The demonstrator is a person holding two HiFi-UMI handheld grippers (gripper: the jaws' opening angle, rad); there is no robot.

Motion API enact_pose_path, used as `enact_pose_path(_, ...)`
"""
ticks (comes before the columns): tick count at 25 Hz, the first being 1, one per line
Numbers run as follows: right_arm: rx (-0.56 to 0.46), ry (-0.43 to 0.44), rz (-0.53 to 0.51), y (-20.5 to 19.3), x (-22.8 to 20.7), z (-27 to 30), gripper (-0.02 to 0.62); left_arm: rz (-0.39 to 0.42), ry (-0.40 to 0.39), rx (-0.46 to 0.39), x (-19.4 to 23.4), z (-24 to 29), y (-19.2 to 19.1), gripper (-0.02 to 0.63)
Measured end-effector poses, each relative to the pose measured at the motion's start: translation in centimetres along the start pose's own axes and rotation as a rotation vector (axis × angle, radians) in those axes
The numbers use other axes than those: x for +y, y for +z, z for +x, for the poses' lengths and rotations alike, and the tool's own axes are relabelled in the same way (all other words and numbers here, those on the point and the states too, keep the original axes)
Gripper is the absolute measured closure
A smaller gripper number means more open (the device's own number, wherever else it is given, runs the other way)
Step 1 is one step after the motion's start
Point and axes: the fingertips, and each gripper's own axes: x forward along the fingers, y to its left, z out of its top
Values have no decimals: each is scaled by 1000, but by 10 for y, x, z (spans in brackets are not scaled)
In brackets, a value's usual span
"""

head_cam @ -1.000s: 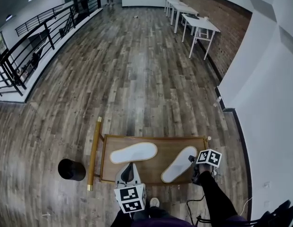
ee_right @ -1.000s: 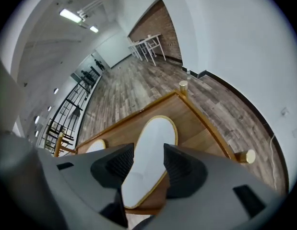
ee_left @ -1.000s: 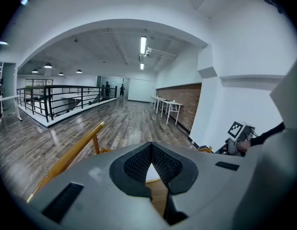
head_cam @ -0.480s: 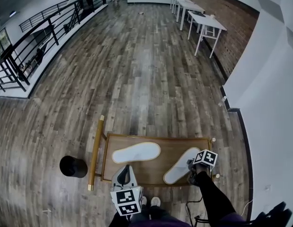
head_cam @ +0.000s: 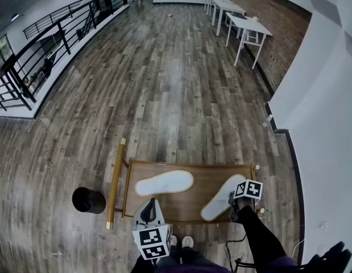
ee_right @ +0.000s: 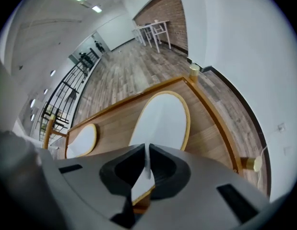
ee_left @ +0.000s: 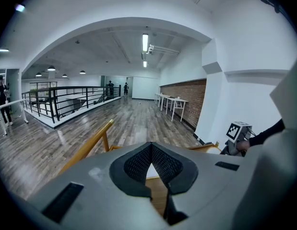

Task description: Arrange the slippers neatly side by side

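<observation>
Two white slippers with tan rims lie on a low wooden table (head_cam: 187,165). The left slipper (head_cam: 164,182) (ee_right: 82,140) lies crosswise at the table's left. At the right, the right slipper (head_cam: 220,198) (ee_right: 162,121) lies at a slant. My right gripper (head_cam: 233,201) (ee_right: 147,164) points steeply down at that slipper's near end. Its jaws have just been closing and now pinch the slipper's thin white edge. My left gripper (head_cam: 150,210) (ee_left: 151,150) hovers at the table's near edge, shut with nothing in it.
A black round bin (head_cam: 88,200) stands on the wood floor left of the table. A white wall (head_cam: 323,124) runs close along the right. A black railing (head_cam: 45,44) lines the far left, and white tables (head_cam: 241,23) stand far back. A cable (head_cam: 235,244) trails by the person's feet.
My right gripper sank a little onto the right slipper's near end and closed from wide open onto its edge. The left gripper and left slipper kept still.
</observation>
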Motion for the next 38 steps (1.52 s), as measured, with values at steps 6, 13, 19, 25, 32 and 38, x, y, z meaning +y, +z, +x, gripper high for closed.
enact_pose_path(6, 62, 126, -291, 22, 58, -20, 581, -10, -5, -5, -4, -1, 1, 606)
enact_pose_path(13, 158, 178, -446, 14, 94, -6, 581, -15, 13, -3, 4, -9, -2, 607)
enact_pose_path(19, 223, 161, -480, 5, 97, 22, 581, -12, 43, 0, 16, -13, -4, 607)
enact_pose_path(25, 250, 130, -436, 7, 88, 37, 581, -10, 45, 11, 17, -9, -5, 606)
enact_pose_path(32, 248, 147, -421, 7, 85, 44, 577, 7, 33, 29, 13, -1, -5, 606)
enact_pose_path(38, 239, 162, -419, 9, 84, 40, 526, -5, -29, 18, 5, 7, -3, 606)
